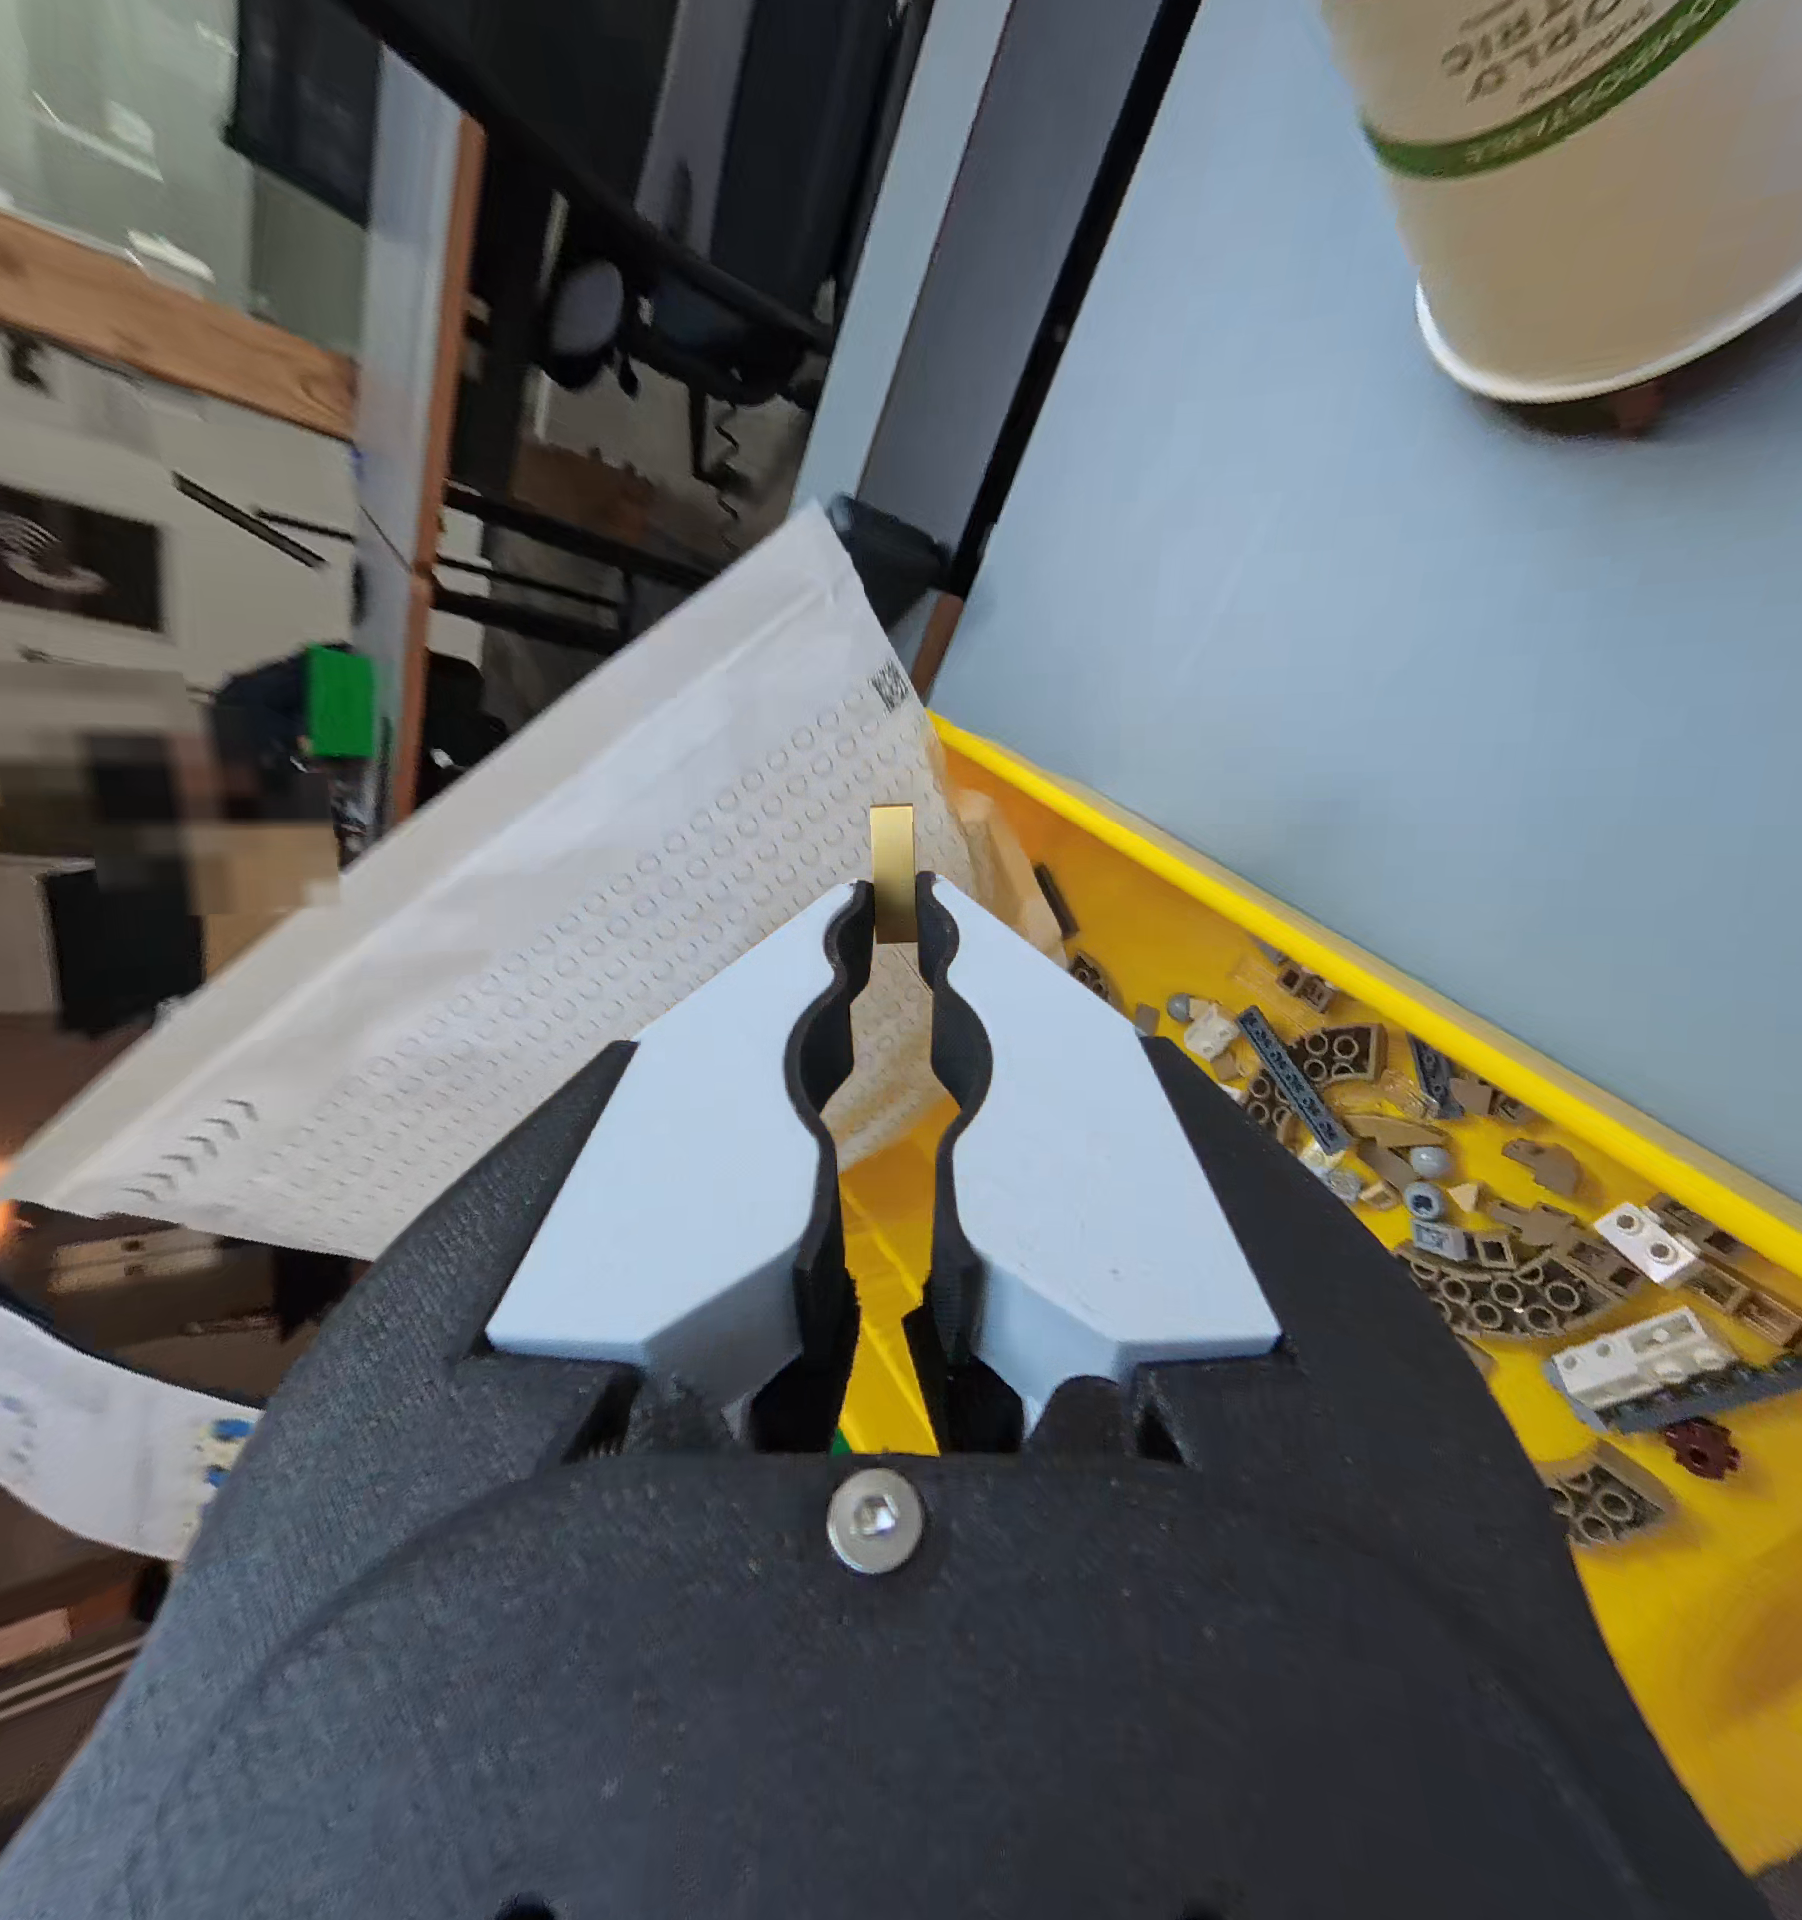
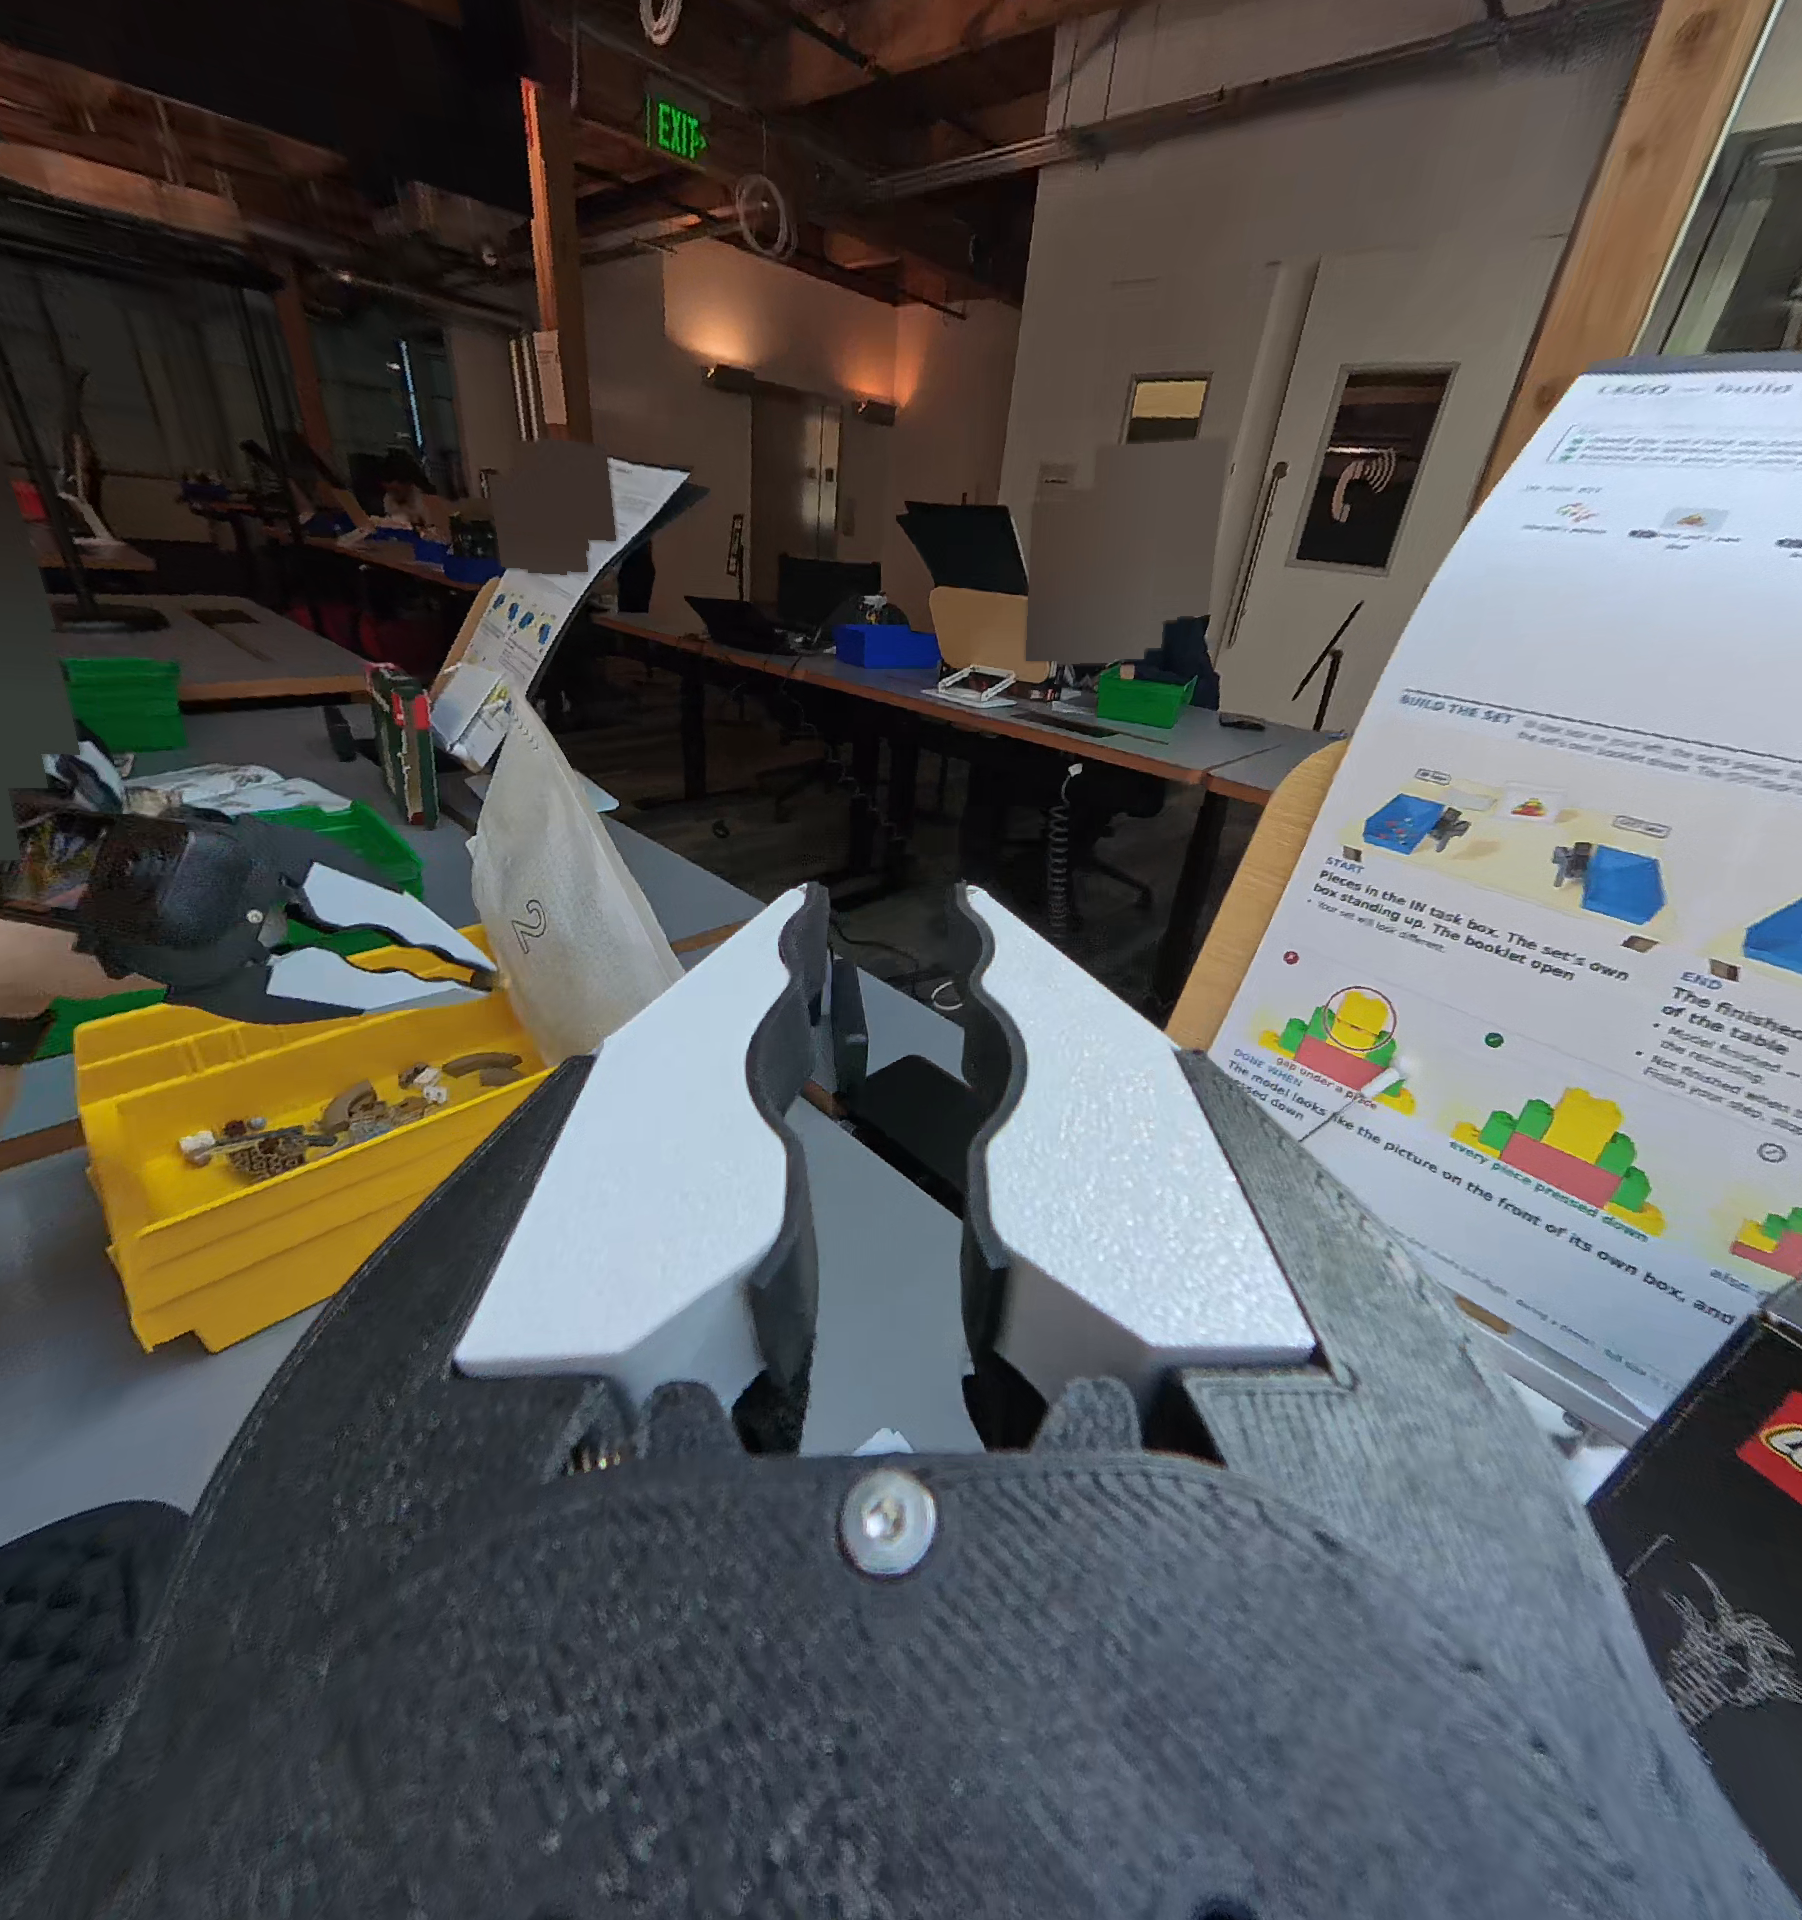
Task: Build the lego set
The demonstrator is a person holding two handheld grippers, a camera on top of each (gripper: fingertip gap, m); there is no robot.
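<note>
My left gripper (image 1: 894, 902) is shut on a small gold flat piece (image 1: 893, 868), held upright above the yellow bin (image 1: 1167, 831). The bin holds several loose tan, grey and white Lego pieces (image 1: 1396, 1164). A white paper bag (image 1: 523, 997) stands in the bin's far end. In the right wrist view the left gripper (image 2: 481, 977) shows at the left, over the yellow bin (image 2: 253, 1278) and next to the bag (image 2: 554, 914). My right gripper (image 2: 892, 909) is open and empty, held above the grey table (image 2: 876, 1247).
A paper cup (image 1: 1603, 187) stands on the grey table beyond the bin. An instruction sheet (image 2: 1603, 831) stands at the right on a wooden stand. A black Lego box (image 2: 1770, 1538) sits at the lower right. Green bins (image 2: 357, 831) lie behind the yellow one. The grippers' ends are close to 35 cm from one another.
</note>
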